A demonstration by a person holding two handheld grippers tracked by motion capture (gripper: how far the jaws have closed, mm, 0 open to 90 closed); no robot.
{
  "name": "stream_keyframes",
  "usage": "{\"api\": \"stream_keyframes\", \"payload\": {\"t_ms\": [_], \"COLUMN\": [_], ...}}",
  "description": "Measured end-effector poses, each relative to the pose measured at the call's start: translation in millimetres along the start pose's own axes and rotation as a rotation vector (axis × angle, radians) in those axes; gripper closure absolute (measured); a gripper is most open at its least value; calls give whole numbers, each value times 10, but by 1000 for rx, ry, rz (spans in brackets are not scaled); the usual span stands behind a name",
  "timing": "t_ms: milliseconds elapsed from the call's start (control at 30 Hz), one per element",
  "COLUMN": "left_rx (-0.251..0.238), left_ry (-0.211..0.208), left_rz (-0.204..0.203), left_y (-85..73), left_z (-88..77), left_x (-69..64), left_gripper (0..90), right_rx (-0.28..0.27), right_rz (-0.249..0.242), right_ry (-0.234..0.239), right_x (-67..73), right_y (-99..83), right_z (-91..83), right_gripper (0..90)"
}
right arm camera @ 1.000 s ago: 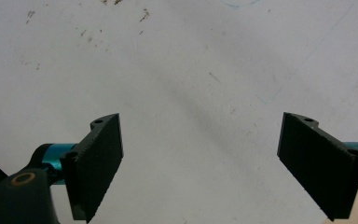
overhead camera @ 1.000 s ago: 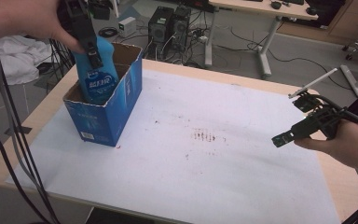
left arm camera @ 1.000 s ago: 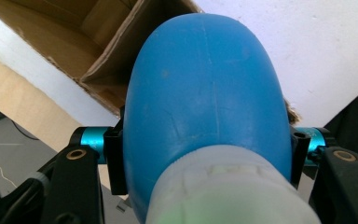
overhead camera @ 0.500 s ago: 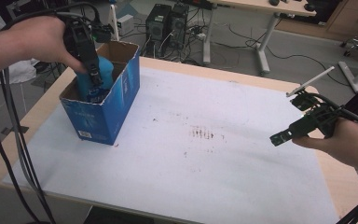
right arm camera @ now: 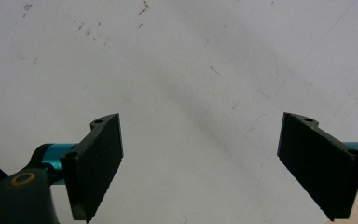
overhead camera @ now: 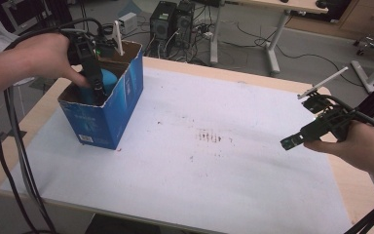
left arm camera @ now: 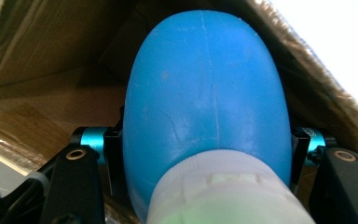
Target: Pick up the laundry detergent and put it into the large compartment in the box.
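Step in hand: loading the blue bottle (left arm camera: 205,93) into the blue carton (overhead camera: 121,102). Left claw (overhead camera: 95,85) is clenched on the bottle, white cap toward the camera, body down inside the carton walls. Nothing else visible in the carton. Next: seat it on the bottom, then release. Right claw (right arm camera: 200,163) is released, empty, over the white bench (overhead camera: 233,165).

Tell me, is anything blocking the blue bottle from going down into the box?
Nothing visible is. The left gripper is shut on the blue bottle, already inside the open blue cardboard box. Past the bottle there are just brown box walls; the box floor under it is hidden.
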State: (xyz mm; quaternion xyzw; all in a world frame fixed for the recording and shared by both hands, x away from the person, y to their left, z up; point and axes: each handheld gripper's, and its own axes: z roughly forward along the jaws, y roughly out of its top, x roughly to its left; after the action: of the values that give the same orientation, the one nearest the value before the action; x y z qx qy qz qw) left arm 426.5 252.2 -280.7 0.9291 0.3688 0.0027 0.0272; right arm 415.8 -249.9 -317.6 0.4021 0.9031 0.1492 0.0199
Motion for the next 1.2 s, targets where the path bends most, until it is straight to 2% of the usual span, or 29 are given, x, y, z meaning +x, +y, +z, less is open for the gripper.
{"api": "stream_keyframes", "payload": {"t_ms": [267,567,1200], "left_rx": [2,-17,-7], "left_ry": [3,1,5], "left_rz": [6,11,23], "left_y": [-28,-27,-18], "left_z": [76,93,76], "left_x": [-5,-5,8], "left_gripper": [379,377,352], "right_rx": [-2,-1,-2], "right_rz": [2,4,11], "right_ry": [-1,0,4], "right_x": [-1,5,-19], "right_y": [-18,-20,-37], "right_z": [1,4,14], "right_gripper": [135,135,135]}}
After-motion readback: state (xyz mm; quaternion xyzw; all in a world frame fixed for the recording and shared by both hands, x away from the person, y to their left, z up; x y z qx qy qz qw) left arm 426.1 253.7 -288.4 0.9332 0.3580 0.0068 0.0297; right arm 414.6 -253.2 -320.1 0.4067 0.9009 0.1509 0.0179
